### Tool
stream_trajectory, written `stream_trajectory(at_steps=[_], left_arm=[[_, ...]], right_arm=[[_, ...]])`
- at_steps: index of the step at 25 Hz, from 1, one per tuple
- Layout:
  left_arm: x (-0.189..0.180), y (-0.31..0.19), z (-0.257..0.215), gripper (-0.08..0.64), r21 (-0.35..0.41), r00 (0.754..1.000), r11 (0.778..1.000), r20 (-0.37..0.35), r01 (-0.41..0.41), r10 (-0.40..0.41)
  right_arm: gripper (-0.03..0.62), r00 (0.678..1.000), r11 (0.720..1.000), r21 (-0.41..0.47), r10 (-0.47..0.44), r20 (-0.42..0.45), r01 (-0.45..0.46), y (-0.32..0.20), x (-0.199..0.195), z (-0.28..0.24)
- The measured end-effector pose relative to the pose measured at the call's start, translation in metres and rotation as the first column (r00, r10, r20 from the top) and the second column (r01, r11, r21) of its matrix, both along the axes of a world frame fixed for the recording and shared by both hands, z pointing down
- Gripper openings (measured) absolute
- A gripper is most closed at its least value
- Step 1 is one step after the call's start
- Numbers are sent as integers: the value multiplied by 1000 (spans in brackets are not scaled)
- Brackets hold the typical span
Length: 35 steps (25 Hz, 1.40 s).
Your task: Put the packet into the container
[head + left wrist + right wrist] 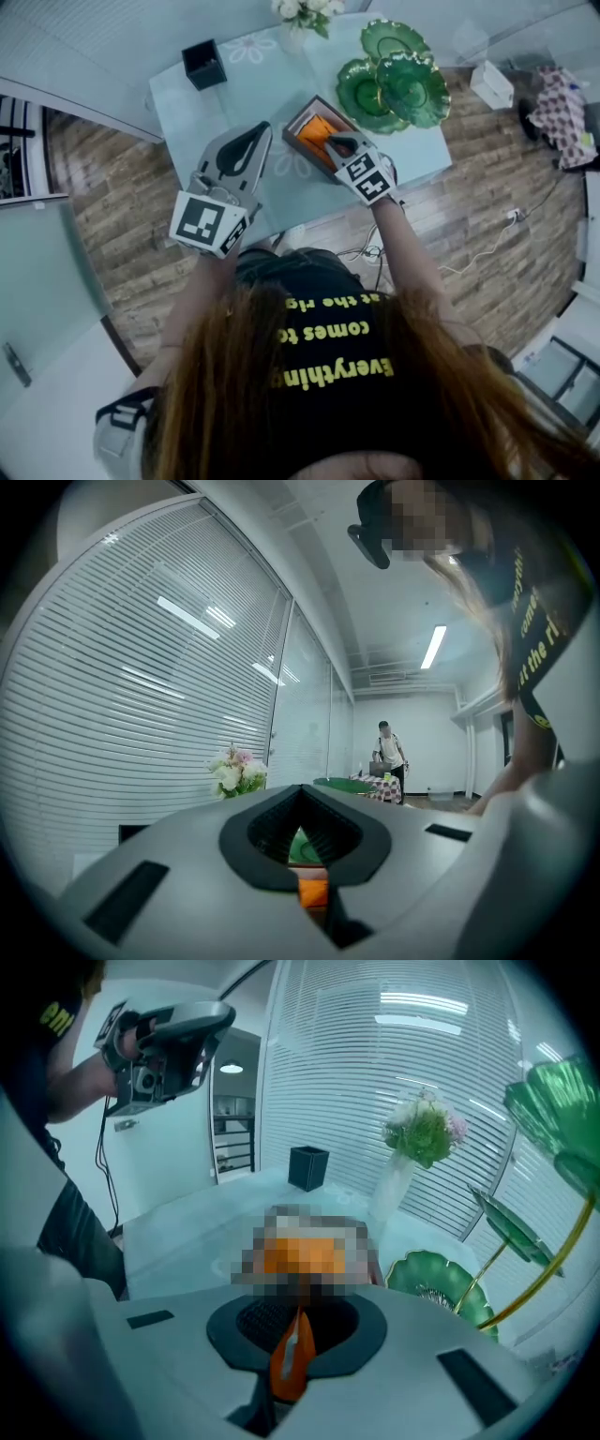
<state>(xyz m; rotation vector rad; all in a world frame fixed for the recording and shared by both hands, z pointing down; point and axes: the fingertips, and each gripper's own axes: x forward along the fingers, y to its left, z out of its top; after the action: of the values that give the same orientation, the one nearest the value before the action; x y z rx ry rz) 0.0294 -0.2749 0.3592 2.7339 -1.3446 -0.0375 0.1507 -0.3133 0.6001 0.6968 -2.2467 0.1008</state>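
A brown open container (pixel 302 120) with orange packets in it stands on the pale glass table (pixel 234 89). My right gripper (pixel 335 142) hovers over its near edge, shut on an orange packet (pixel 292 1358) that stands edge-on between the jaws. In the right gripper view the container (pixel 305 1251) lies just ahead under a mosaic patch. My left gripper (pixel 265 129) is held up left of the container, shut, with nothing in it. Through its jaws (pixel 302 794) a sliver of orange (pixel 314 891) from the container shows.
A small black box (pixel 203 64) sits at the table's far left, green leaf-shaped dishes (pixel 394 80) at the far right, and a vase of flowers (pixel 305 11) at the back. Cables (pixel 487 248) run over the wood floor. A person (pixel 387 752) stands far off.
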Motion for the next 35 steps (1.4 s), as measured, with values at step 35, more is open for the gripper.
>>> stream_trajectory(at_steps=[35], left_arm=[[-5,12,3,0,15,1000,1000,7,-26,26]], right_arm=[[25,994,994,-39,106,24,-105,2,6,-28]])
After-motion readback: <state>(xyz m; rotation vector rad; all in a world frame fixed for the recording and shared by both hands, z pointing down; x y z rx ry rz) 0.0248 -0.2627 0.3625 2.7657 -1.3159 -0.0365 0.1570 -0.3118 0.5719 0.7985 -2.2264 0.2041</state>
